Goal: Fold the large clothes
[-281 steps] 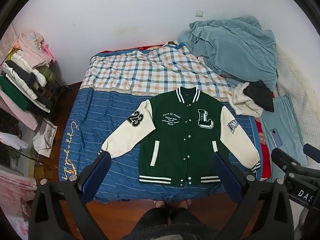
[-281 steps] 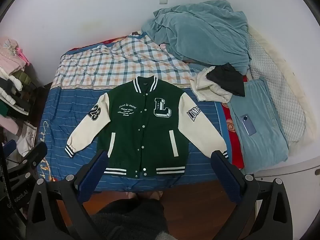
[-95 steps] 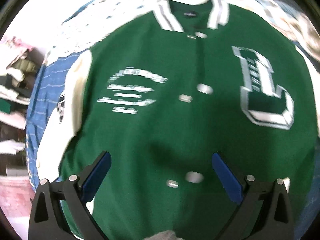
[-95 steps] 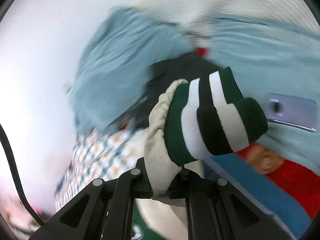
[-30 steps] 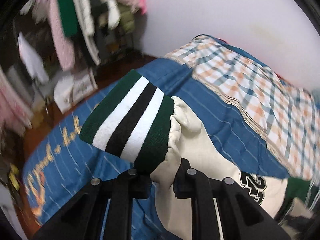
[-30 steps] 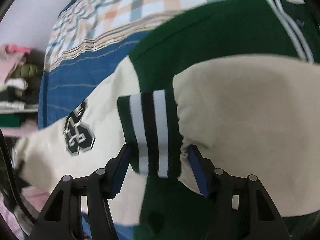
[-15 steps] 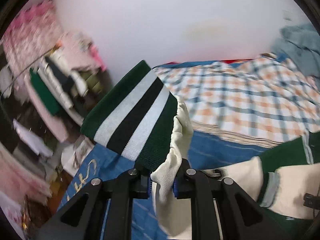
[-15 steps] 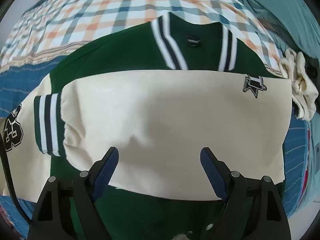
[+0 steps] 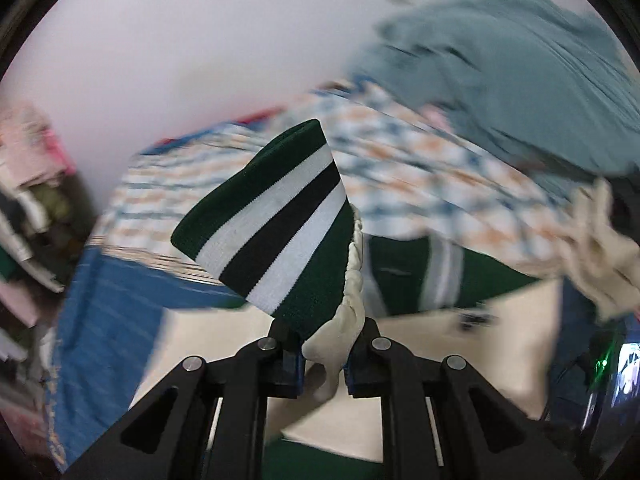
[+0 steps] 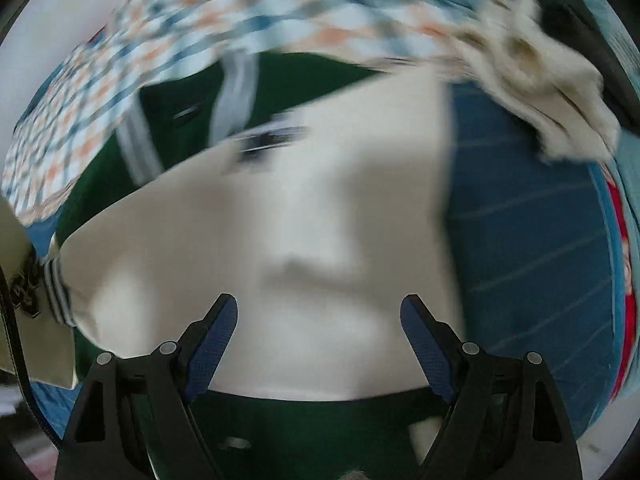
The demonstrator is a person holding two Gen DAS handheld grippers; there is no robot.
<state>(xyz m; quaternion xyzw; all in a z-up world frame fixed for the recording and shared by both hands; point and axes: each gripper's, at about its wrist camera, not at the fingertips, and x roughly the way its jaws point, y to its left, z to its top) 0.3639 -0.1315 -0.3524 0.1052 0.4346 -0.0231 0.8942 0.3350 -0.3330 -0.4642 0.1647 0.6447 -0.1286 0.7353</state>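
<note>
Left wrist view gives us the bed's left edge (image 9: 76,360) far left of the fingers, white wall (image 9: 200,40) above. Much is motion-smeared — the plaid sheet (image 9: 420,168) and teal blanket (image 9: 520,72) blur. Our left gripper (image 9: 322,364) is clamped on the cream sleeve (image 9: 336,344), its striped cuff (image 9: 276,224) standing above the fingers. Our right gripper (image 10: 318,344) gapes wide, empty, over the varsity jacket's (image 10: 180,104) other sleeve (image 10: 280,248), folded across the green body.
</note>
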